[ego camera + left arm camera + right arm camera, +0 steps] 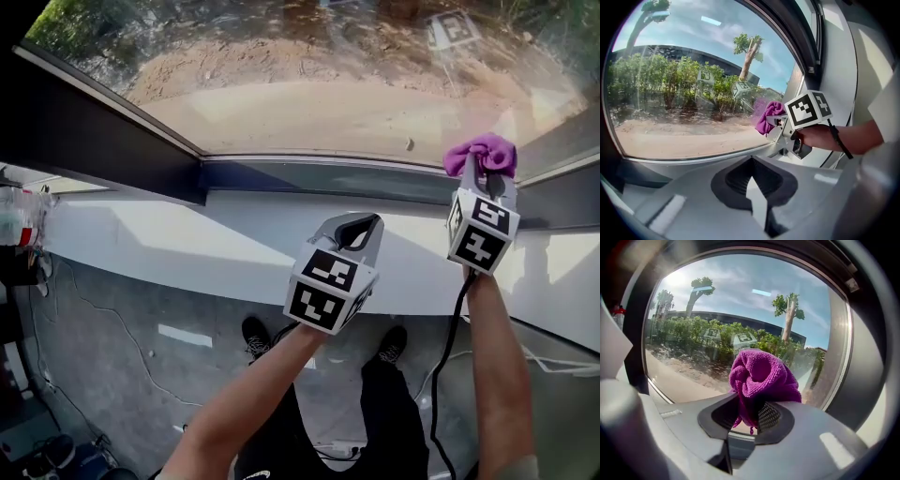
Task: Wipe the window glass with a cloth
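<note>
Right gripper is clamped tight on the bunched purple cloth, and that cloth sits right up at the window glass, low in its right corner, just above the frame. Left gripper hovers over the white sill, jaws together, nothing in them

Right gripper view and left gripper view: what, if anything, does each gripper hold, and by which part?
The right gripper clamps the purple cloth by its bunched lower end. The left gripper holds nothing; its jaws are together.
</note>
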### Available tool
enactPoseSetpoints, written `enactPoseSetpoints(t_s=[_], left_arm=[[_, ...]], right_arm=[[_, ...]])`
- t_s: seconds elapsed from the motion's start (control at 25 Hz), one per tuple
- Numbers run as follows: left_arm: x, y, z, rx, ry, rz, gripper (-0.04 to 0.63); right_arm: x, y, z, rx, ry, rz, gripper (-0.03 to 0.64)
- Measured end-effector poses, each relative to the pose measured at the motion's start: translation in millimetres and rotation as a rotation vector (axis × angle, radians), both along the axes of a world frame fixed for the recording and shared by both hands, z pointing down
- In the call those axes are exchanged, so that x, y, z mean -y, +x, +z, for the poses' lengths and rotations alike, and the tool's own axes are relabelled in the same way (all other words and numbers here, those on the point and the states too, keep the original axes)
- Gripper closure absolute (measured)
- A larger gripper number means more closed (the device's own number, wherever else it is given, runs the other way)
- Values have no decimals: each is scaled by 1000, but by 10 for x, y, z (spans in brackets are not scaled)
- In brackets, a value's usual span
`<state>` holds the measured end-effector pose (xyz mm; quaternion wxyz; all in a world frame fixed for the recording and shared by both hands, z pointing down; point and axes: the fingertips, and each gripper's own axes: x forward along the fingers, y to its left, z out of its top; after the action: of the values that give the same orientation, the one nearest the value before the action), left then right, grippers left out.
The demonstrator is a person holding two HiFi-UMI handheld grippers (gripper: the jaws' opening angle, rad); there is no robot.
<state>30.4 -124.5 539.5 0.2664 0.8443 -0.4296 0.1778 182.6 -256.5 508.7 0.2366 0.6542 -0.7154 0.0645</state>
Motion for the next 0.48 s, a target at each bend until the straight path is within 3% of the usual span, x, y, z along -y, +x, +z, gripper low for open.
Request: enactPoseSetpoints(t_s=[0.48], left_arm=[[-238, -1512, -48, 36, 11, -137, 595]], right_arm=[[-198, -1890, 55, 30, -2, -207, 511]])
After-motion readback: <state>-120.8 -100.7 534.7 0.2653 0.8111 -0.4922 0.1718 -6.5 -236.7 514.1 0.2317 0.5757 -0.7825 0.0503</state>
